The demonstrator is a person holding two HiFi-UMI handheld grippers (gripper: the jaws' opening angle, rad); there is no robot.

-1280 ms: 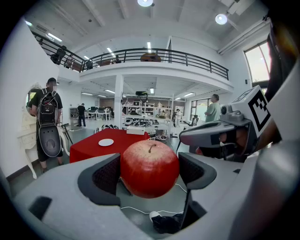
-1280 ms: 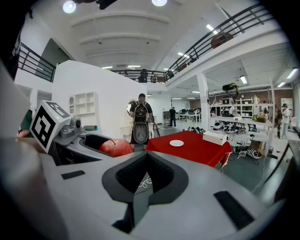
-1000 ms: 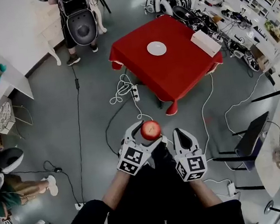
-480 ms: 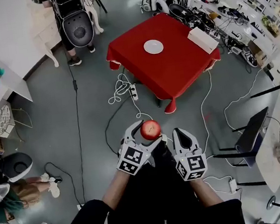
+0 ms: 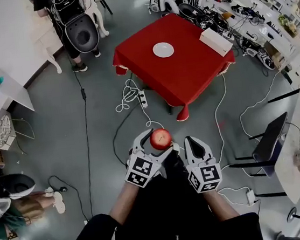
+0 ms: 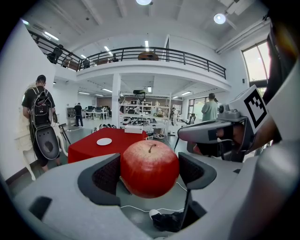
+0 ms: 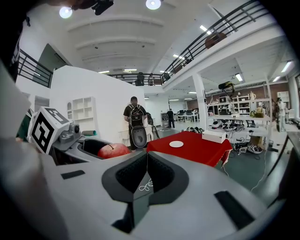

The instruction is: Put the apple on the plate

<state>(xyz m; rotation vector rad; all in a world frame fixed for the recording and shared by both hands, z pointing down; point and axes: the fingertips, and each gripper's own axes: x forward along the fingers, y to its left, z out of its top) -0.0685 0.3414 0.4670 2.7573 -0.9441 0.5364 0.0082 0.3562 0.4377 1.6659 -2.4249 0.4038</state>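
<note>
Red cloth covered the table [image 5: 188, 74] well ahead of me across the floor, and the white plate [image 5: 163, 49] on it lay bare. My left gripper [image 5: 157, 143] was clamped on the apple [image 5: 160, 139], jaws pressed to both its sides. My right gripper [image 5: 192, 144] had its jaws together on nothing. By my reckoning the pick was done; the carry and the placing were left.
</note>
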